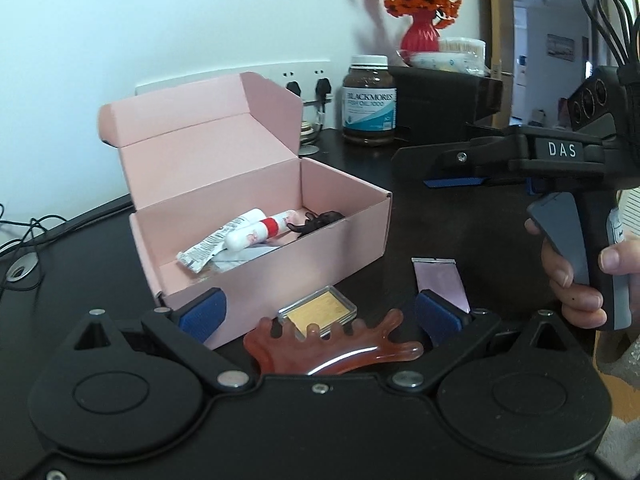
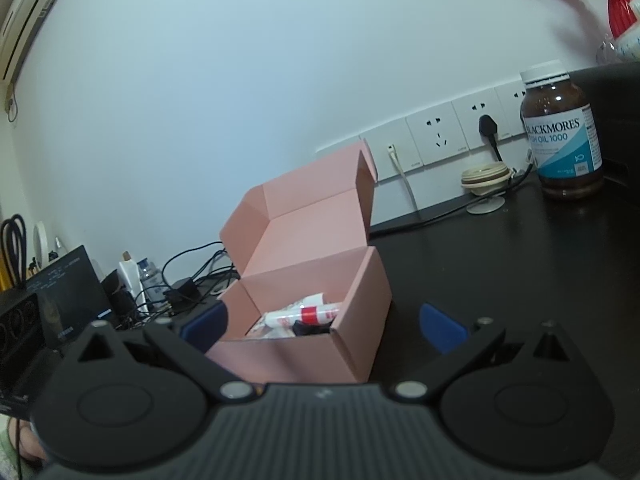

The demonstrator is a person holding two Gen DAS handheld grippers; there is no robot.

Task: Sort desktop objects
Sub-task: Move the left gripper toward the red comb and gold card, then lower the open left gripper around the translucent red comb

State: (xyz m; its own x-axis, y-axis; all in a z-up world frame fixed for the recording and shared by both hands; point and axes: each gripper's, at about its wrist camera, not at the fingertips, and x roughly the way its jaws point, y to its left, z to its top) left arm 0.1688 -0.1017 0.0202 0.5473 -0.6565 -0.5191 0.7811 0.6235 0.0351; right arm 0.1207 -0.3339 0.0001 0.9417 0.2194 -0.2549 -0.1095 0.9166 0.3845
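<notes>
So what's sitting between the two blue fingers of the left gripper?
In the left wrist view, an orange comb-like scraper and a clear case with a gold card lie between the open left hand-held gripper's fingers, beside the pink box.

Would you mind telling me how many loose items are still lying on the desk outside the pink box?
3: an amber comb nearest the left gripper, a clear case just behind it, and a pink sachet to their right. The pink box may hide others.

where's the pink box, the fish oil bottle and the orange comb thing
pink box (image 1: pixel 280 268), left wrist view, on its front outer wall
fish oil bottle (image 2: pixel 562 140), right wrist view, on its label
orange comb (image 1: pixel 332 354), left wrist view, on its body just below the teeth
</notes>
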